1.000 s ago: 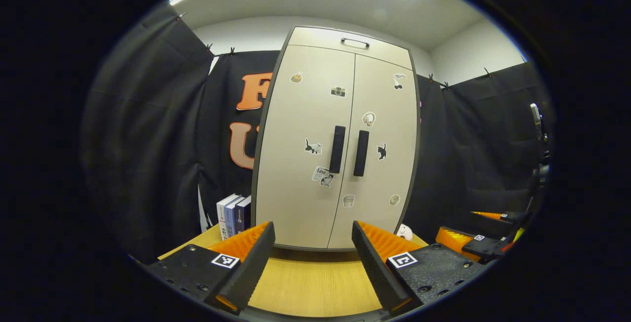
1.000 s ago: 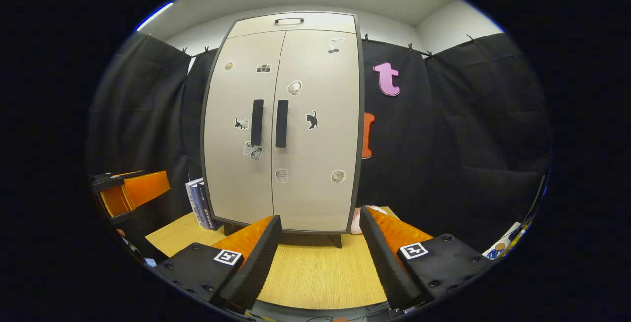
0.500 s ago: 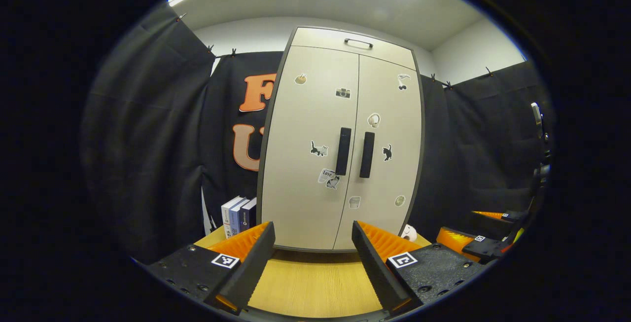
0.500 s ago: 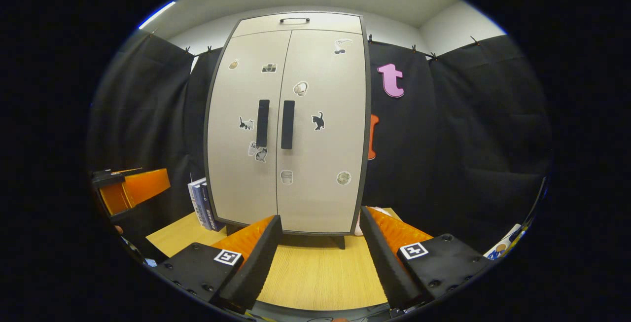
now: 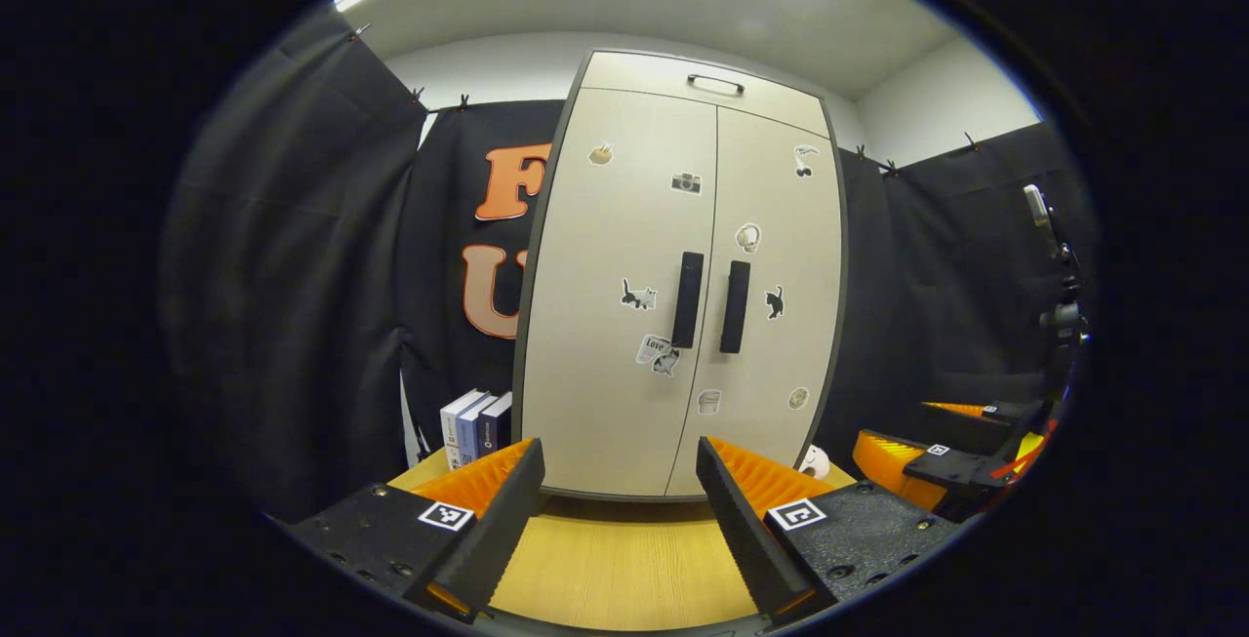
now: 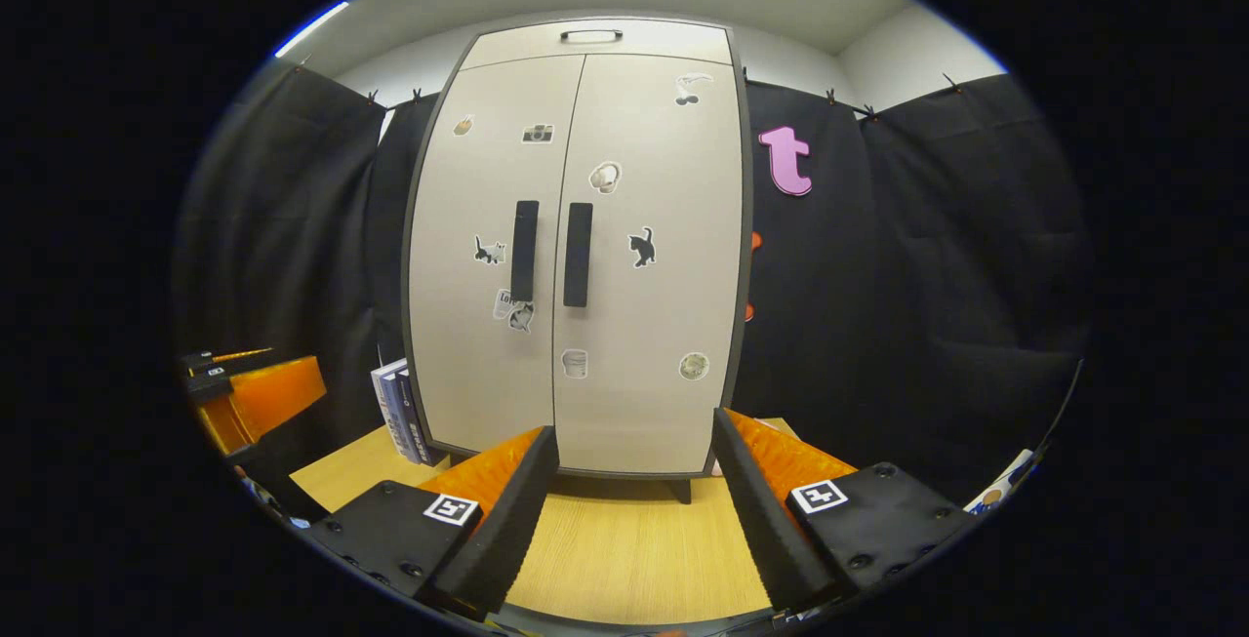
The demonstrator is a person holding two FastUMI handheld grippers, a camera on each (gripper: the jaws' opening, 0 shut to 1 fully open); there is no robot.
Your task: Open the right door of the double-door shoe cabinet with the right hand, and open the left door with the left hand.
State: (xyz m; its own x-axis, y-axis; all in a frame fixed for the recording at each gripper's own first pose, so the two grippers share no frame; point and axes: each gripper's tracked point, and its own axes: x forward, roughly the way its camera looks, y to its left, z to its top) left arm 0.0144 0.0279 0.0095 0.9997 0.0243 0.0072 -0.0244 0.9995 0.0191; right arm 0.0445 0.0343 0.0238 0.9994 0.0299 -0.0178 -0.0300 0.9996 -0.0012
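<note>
Shoe cabinet (image 5: 683, 276) with 2 doors, both closed, standing upright on the wooden bench (image 5: 615, 569) at the centre of the left gripper view and centre-left of the right gripper view (image 6: 576, 247). The left door (image 5: 615, 296) and right door (image 5: 776, 286) meet at a thin vertical seam. 2 black vertical handles flank that seam: the left handle (image 5: 687, 298) and the right handle (image 5: 735, 306), just beside each other but apart. 1 further small handle (image 5: 715, 83) sits on the top panel. About 9 small stickers dot the door fronts.

The left tongs (image 5: 620, 481) stand open at the bottom of the left gripper view, empty, well short of the cabinet. The right tongs (image 6: 634, 471) stand open likewise at the bottom of the right gripper view, also empty; they appear again at the lower right of the left gripper view (image 5: 937, 457). Bare bench lies between each pair of fingers and the cabinet base.

3 books (image 5: 473, 427) stand upright just beside the cabinet's left edge. 1 small white object (image 5: 815, 462), too small to identify, lies at its lower right corner. Black cloth encloses both sides.
</note>
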